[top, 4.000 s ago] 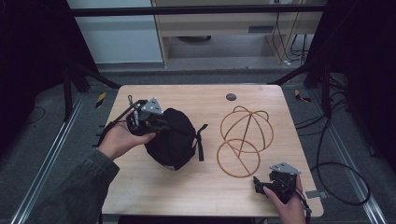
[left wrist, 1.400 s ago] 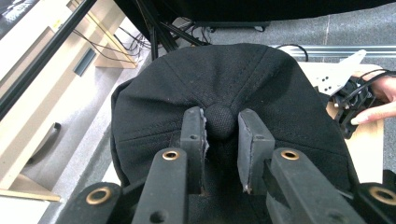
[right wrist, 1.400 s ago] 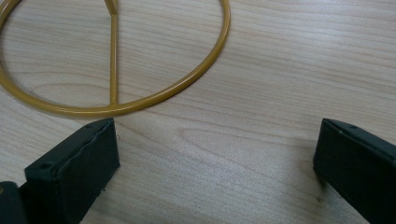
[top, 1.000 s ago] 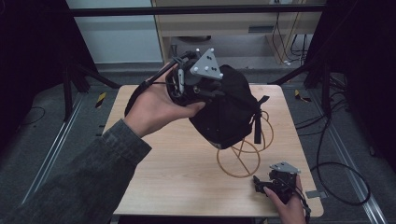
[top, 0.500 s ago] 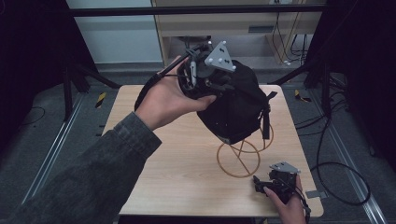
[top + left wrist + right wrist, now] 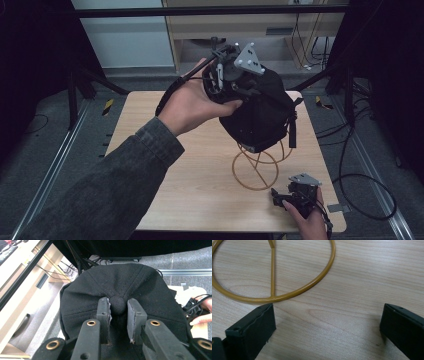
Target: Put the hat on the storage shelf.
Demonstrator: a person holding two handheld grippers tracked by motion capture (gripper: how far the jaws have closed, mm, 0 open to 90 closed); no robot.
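Left gripper view: the left gripper [image 6: 118,312] has its fingers clenched on the top button of a black fabric cap [image 6: 117,287], held aloft over a gold wire dome-shaped stand [image 6: 259,165]. Right gripper [image 6: 327,322]: fingers released, spread wide and empty, low over the light wooden tabletop [image 6: 352,290], the stand's ring base just beyond its fingers.

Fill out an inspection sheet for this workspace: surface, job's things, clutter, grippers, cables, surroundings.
Surface: wooden table, bare wood.
Job's things: black cap held up over gold wire stand; stand on table.
Clutter: nothing seen.
Grippers: left gripper shut on cap's top button; right gripper open, empty, low over table beside stand's base ring.
Cables: black cable on floor, right.
Surroundings: grey floor, metal rail, shelving behind.
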